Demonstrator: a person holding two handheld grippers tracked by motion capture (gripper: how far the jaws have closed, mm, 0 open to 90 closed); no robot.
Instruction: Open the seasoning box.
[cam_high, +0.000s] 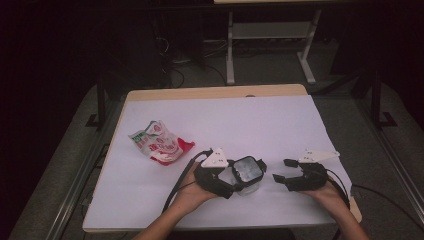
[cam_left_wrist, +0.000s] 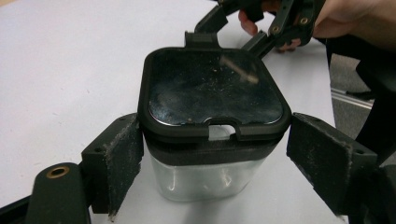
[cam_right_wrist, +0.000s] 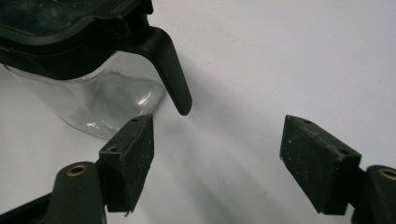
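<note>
My jaws are black. The jar (cam_left_wrist: 205, 179) is clear with a black lid (cam_left_wrist: 215, 91); the packet (cam_high: 159, 143) is red, white and green on a white table (cam_high: 250, 120).

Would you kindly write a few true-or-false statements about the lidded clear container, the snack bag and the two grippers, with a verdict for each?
1. The clear container has its black lid on. True.
2. The right gripper is clamped on the lid's latch tab. False: its jaws stand open, with the tab hanging just beyond them, untouched.
3. The container sits between the jaws of the left gripper. True.
4. The snack bag lies inside the container. False: it lies on the white table, apart from the container, on the left gripper's side.
5. The snack bag is blue. False: it is red, white and green.
</note>
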